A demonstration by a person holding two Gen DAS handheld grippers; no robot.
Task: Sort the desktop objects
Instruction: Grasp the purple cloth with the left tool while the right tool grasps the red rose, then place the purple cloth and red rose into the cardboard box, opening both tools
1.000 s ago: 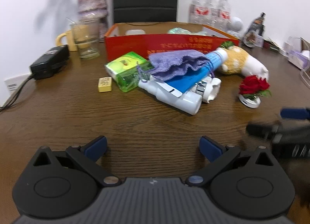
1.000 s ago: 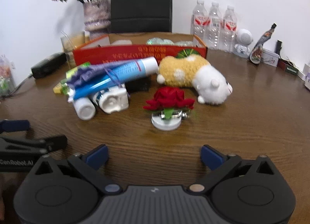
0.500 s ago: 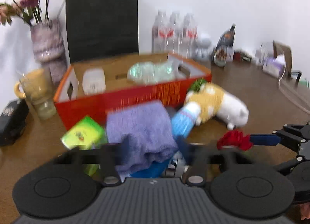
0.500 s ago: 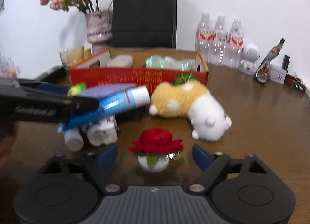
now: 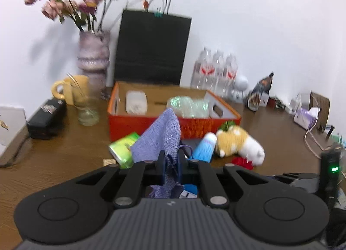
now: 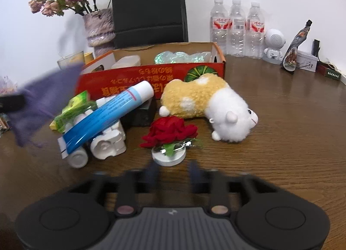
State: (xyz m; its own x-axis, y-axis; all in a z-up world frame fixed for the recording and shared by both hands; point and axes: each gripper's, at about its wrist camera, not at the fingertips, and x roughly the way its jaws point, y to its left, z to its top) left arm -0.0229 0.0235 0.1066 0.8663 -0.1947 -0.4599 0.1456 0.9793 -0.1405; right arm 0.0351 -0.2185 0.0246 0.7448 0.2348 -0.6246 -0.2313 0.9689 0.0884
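My left gripper is shut on the purple cloth and holds it lifted above the pile; the cloth also shows at the left of the right wrist view. My right gripper is blurred, its fingers partly closed just in front of the red rose on a white base, not touching it. The blue tube lies across white plastic pieces. A green packet and a yellow-white plush lie in front of the orange box.
The box holds a white container and a shiny wrapped item. Behind it stand a black bag, a vase of flowers and three water bottles. A glass, a yellow mug and a black case stand at the left.
My left gripper closed on the purple cloth and lifted it off the pile, uncovering the blue tube. My right gripper moved up to the rose and its fingers narrowed.
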